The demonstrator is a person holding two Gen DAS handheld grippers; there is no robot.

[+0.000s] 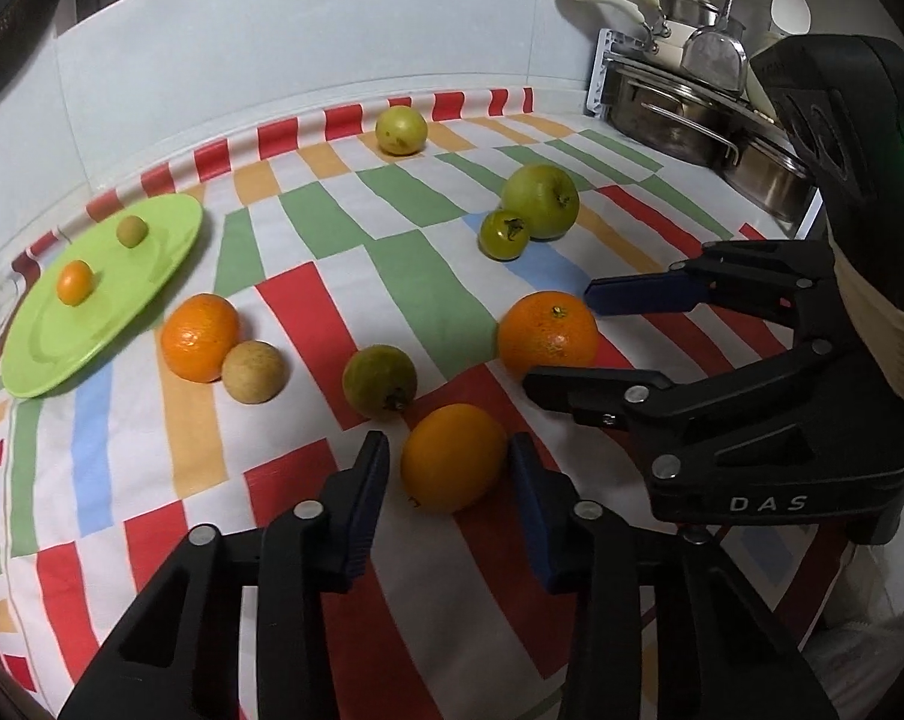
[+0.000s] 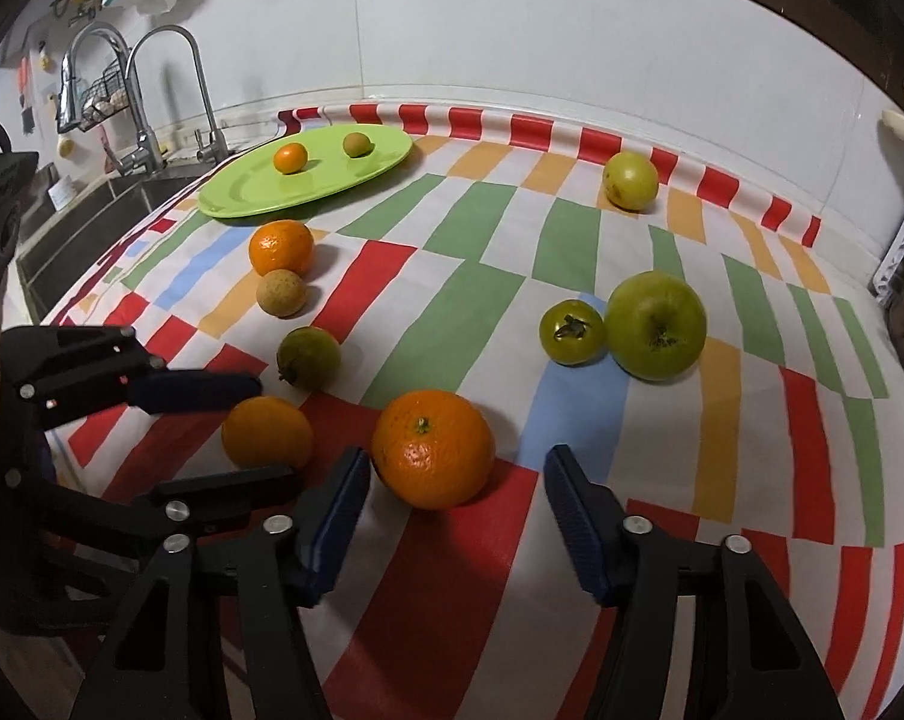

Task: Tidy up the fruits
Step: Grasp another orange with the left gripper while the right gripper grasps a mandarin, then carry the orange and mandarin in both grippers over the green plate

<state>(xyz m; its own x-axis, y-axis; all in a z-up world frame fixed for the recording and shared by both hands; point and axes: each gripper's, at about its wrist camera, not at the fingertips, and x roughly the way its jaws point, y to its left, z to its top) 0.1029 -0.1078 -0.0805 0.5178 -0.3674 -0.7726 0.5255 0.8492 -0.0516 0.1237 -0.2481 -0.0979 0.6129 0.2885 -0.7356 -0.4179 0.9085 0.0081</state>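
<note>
While the left gripper stands wide apart over the striped, multicoloured tablecloth, a smooth yellow-orange fruit sits between its blue-padded fingers, neither pad touching it. Right gripper enters from the right, released, straddling a round stemmed orange. Far left: flat lime-green plate carrying a small orange kumquat and a small olive-green round fruit.

Right wrist view: right gripper unclenched, the stemmed orange between its fingers, no contact seen. Left gripper brackets the yellow-orange fruit. Beyond, a large green apple touches a small green persimmon-like fruit. Plate lies beside the steel sink.
</note>
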